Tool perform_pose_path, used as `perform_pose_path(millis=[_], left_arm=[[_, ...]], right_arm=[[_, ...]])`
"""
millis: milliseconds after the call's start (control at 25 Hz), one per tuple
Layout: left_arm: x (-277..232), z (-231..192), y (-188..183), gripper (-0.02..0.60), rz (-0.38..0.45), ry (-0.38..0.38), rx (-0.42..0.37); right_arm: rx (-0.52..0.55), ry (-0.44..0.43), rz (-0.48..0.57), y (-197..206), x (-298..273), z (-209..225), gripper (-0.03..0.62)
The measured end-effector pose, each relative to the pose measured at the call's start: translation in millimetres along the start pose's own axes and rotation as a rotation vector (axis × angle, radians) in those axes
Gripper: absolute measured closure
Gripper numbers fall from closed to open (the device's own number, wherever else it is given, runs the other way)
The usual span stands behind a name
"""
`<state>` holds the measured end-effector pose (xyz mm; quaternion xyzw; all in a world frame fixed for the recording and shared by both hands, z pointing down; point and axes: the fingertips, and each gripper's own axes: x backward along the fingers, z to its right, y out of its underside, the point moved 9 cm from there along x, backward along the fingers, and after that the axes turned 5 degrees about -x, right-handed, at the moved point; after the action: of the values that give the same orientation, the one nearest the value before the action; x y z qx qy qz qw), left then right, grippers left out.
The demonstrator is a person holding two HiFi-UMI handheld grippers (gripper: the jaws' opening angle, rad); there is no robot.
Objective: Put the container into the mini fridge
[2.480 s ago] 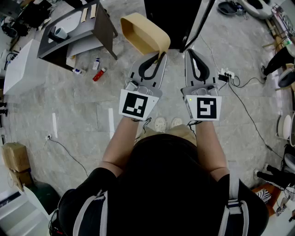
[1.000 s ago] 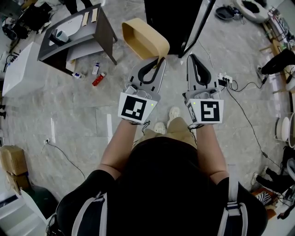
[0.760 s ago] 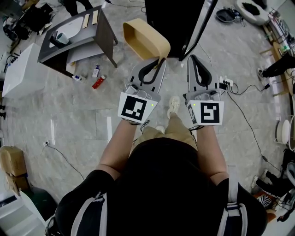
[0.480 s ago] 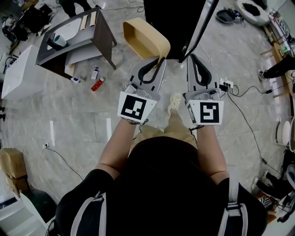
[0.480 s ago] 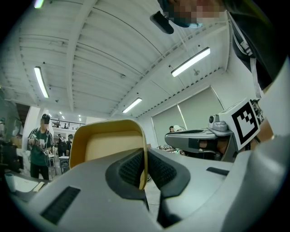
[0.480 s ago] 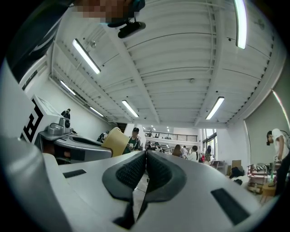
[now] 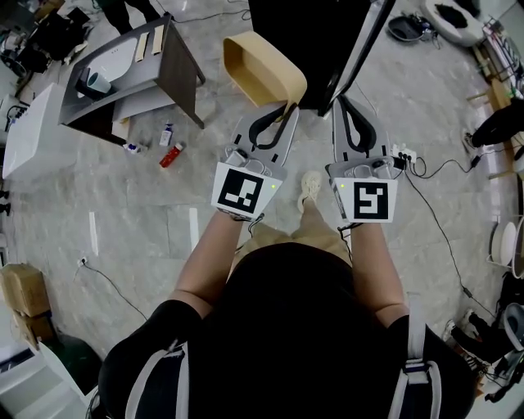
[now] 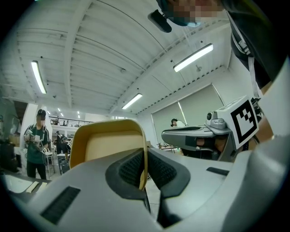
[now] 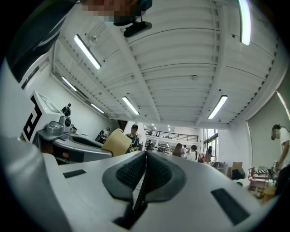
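Note:
A tan, open-topped container (image 7: 264,69) hangs in the air on its side, and my left gripper (image 7: 288,106) is shut on its thin rim. In the left gripper view the container (image 8: 106,145) fills the middle and its wall stands pinched between the ribbed pads (image 8: 131,168). Beside it, my right gripper (image 7: 339,100) is shut with nothing in it; its pads (image 9: 131,171) meet. The black mini fridge (image 7: 303,24) stands just beyond both grippers, its door (image 7: 364,37) swung open to the right. The fridge's inside is dark.
A grey table (image 7: 131,65) with a cup stands at the upper left, with small bottles (image 7: 172,154) on the floor by it. A white box (image 7: 33,123) is at the left, a power strip with cables (image 7: 405,151) at the right. Several people stand far off.
Both grippers and the container have moved forward, nearer to the fridge, as the person stepped forward. The floor items have slid back in the head view. Both grips are unchanged.

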<state>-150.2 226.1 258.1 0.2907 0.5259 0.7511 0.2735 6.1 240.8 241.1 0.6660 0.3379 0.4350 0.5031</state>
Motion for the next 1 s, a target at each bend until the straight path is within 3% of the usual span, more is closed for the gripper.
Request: perform_pose_path(millis=[200, 320, 720, 1000], left_arm=[[-50.1, -26.1, 23.2, 0.552, -0.018, -0.019, 0.019], [-85.4, -45.2, 38.8, 0.552, -0.027, -0.016, 0.018], [-223.5, -101.4, 100.2, 0.552, -0.082, -0.047, 0.052], [-287.2, -122.1, 133.0, 0.552, -0.136, -0.051, 0.033]], right_arm=[[0.034, -0.034, -0.057, 28.3, -47.5, 34.8, 0.557], [-0.013, -0.030, -0.032, 38.3, -87.3, 54.7, 0.557], [-0.004, -0.101, -0.109, 98.4, -210.3, 156.6, 0.557], [-0.053, -0.117, -0.131, 137.9, -261.5, 206.9, 0.557]])
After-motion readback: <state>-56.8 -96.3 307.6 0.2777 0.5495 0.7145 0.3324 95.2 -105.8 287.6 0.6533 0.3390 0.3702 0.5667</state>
